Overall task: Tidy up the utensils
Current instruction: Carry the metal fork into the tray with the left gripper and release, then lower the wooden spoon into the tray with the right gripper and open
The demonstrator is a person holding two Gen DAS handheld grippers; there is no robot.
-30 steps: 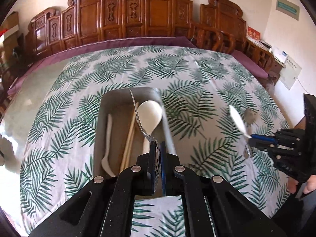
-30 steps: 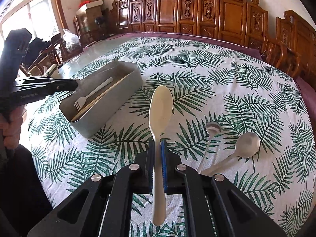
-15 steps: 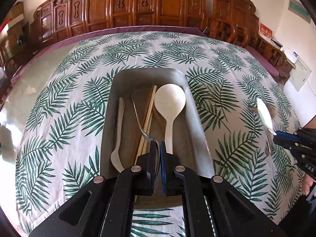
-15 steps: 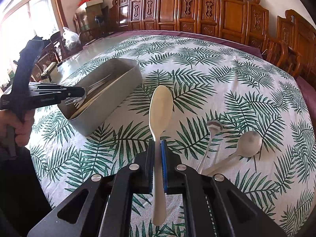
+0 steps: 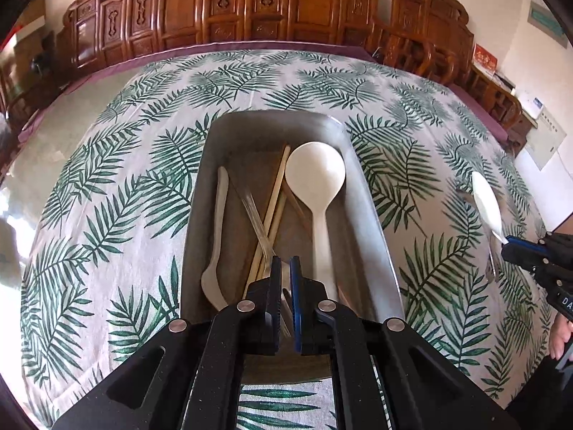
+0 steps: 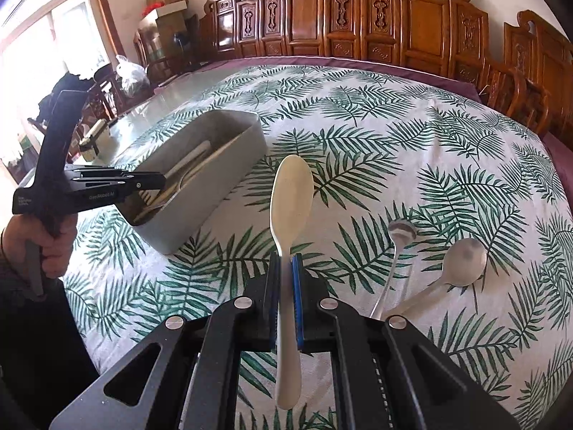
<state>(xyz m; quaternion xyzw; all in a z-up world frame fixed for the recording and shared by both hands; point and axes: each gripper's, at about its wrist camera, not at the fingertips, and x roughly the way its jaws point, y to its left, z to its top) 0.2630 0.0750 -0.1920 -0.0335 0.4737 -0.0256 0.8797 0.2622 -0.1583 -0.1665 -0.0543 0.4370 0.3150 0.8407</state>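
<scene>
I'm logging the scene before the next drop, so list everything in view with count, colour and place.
bin: 1, grey, on tablecloth
white ladle: 1, in bin
white fork: 1, in bin, left side
chopsticks: wooden, count unclear, in bin
metal fork: 1, over bin, in left gripper
cream spoon: 1, in right gripper
metal spoons: 2, on tablecloth
tablecloth: 1, white with green leaves
chairs: several, carved wood, behind table
left gripper: black, shut
right gripper: black, shut

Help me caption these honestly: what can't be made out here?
- Metal fork: left wrist view, motion-blurred; the left gripper hides its lower end.
- Gray bin contents: right wrist view, near wall hides most.
- Metal spoons' handle ends: right gripper body covers them.
</scene>
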